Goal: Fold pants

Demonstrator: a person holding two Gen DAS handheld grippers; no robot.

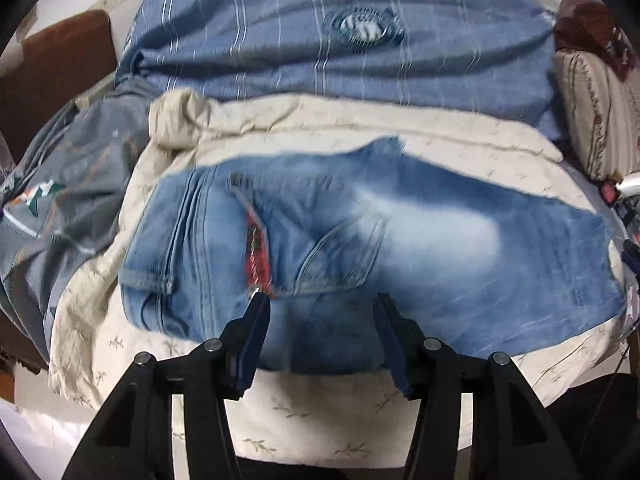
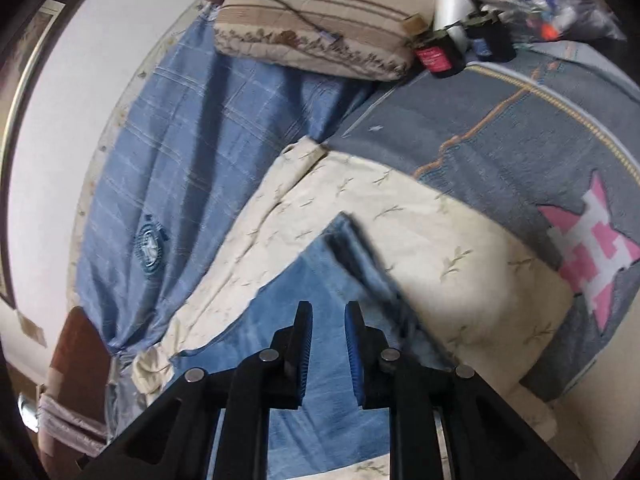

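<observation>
Light blue jeans (image 1: 360, 248) lie folded on a cream sheet (image 1: 304, 404), waistband and red-lined pocket to the left, back pocket in the middle. My left gripper (image 1: 322, 300) is open and empty, hovering over the jeans' near edge. In the right wrist view the jeans (image 2: 304, 280) spread under my right gripper (image 2: 328, 308), with a hem fold (image 2: 360, 252) just ahead. The right jaws stand a small gap apart with nothing between them.
A blue striped blanket (image 1: 320, 40) lies behind the jeans. A grey patterned quilt (image 1: 60, 208) is at the left, also in the right wrist view (image 2: 520, 120). A striped pillow (image 2: 328, 20) and small bottles (image 2: 440, 56) sit at the bed's far end.
</observation>
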